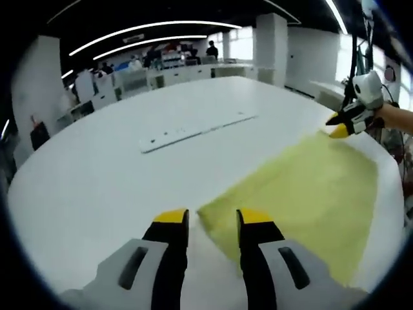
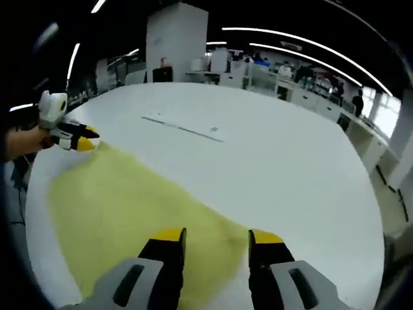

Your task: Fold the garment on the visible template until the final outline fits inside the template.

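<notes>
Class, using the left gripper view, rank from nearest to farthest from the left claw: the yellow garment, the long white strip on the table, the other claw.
1. Pale yellow fabric garment, at the left claw, spreading right.
2. Long white flat strip, mid-table ahead.
3. Right claw, at the garment's far corner; close to the strip in rank.

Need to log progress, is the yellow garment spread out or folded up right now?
Spread out: the yellow garment lies as one flat sheet on the white table, a tool at each near corner; no fold line visible.
</notes>
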Motion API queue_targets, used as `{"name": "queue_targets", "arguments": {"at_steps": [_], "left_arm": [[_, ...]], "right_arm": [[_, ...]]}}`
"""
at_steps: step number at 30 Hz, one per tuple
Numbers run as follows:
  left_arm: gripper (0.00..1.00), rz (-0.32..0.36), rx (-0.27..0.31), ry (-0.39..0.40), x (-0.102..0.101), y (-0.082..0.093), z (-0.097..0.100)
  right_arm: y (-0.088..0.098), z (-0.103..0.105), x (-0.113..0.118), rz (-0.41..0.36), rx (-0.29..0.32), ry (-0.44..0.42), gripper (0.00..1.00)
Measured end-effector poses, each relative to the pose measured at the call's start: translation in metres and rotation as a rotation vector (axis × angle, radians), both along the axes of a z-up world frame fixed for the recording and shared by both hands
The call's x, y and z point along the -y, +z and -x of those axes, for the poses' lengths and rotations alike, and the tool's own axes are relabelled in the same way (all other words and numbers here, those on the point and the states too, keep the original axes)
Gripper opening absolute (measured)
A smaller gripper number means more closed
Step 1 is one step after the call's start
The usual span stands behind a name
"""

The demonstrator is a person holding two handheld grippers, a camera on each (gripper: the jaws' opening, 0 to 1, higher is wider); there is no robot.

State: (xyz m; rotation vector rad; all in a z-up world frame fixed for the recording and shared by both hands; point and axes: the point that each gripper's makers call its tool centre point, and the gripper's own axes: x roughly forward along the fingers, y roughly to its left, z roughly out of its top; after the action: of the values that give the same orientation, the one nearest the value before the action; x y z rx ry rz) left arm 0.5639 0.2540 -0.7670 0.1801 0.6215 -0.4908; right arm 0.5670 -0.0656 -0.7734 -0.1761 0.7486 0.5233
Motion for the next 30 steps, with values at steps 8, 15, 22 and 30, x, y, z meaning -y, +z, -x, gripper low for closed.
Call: {"name": "queue_targets", "arguments": {"at_steps": [8,15,22,30], "left_arm": [[0.45,0.054,-0.008,-0.056,0.008,0.013,0.024],[0.55,0.083,-0.020,-0.090,0.011,0.022,0.049],[0.62,0.096,-0.045,-0.125,0.014,0.020,0.081],[0.65,0.106,-0.047,-0.161,0.020,0.017,0.109]], "right_arm": [[0.013,0.022,-0.006,-0.073,-0.059,0.018,0.58],[0.025,0.048,-0.012,-0.099,-0.086,0.061,0.67],[0.027,0.079,-0.008,-0.093,-0.109,0.093,0.67],[0.020,0.113,0.001,-0.105,-0.147,0.096,0.67]]}}
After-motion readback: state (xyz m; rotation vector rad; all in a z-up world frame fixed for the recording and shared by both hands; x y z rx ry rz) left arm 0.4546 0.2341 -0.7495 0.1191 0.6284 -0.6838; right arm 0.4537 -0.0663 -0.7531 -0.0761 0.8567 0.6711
